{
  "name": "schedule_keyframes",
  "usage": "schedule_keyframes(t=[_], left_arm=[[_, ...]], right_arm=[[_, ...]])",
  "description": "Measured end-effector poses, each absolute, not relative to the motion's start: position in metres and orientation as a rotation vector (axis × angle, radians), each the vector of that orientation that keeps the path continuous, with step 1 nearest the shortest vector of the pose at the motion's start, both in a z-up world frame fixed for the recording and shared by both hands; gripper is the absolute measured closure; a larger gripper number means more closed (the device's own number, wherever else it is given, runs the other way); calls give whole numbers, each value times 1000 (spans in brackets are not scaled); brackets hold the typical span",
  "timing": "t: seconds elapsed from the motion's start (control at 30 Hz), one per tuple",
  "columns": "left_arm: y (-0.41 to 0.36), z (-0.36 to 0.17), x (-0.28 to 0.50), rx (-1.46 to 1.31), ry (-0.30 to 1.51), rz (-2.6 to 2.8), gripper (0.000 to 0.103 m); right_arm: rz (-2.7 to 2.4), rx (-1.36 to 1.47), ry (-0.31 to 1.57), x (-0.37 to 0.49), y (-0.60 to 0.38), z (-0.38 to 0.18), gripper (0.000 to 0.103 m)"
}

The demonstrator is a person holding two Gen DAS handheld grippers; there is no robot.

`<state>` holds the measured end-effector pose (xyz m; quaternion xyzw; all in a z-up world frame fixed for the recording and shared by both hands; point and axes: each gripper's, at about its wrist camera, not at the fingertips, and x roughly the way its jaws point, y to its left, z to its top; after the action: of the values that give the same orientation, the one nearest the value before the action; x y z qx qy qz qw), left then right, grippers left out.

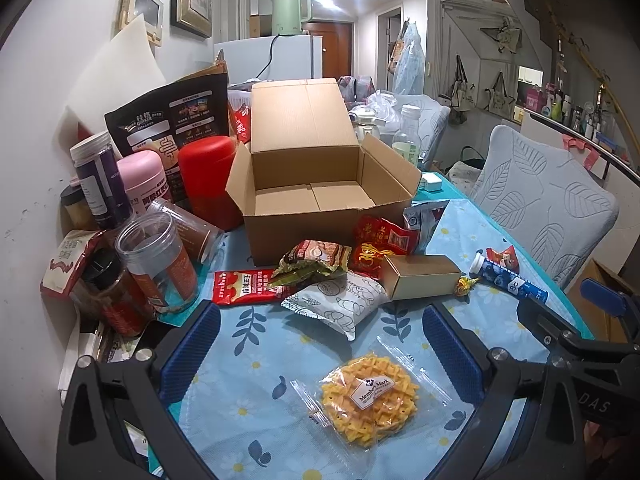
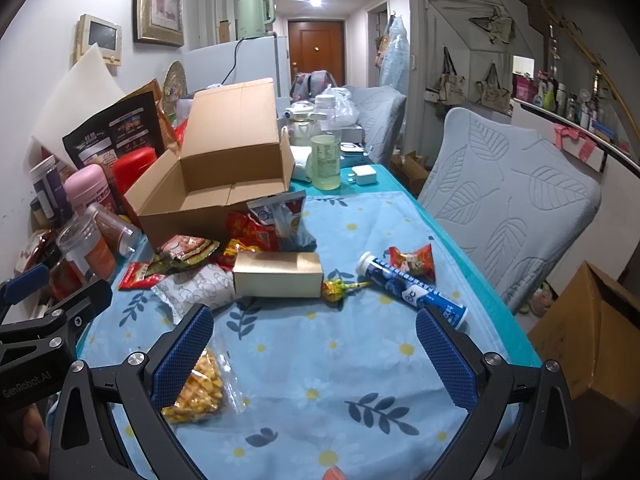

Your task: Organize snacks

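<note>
Snack pile sat in front of a bare cardboard box (image 1: 316,184)

Left gripper (image 1: 320,356) and right gripper (image 2: 316,356) are both held spread, nothing grasped; waffle packet (image 1: 370,400) is framed between the left fingers.

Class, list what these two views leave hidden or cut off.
- Waffle packet: right wrist view, partly behind the right gripper's finger.
- Cardboard box near floor: both views, front wall hides it.
- Jars: left wrist view, overlapping, labels unreadable.
- Left gripper: right wrist view, cut off by edge.

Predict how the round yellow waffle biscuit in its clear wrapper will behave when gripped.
The round yellow waffle biscuit in its clear wrapper looks thin and latticed, so probably brittle. Its glossy film likely slips and crinkles. It lies flat, so rolling seems unlikely.
</note>
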<state>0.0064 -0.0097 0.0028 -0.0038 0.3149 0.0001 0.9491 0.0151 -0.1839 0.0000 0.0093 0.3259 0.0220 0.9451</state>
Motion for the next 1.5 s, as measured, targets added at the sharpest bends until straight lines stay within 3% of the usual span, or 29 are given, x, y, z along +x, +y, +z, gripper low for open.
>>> schedule_keyframes(t=[1.5], left_arm=[[-3,1,1,-49,655,-88,0]], right_arm=[[32,30,664,10,-184,0,0]])
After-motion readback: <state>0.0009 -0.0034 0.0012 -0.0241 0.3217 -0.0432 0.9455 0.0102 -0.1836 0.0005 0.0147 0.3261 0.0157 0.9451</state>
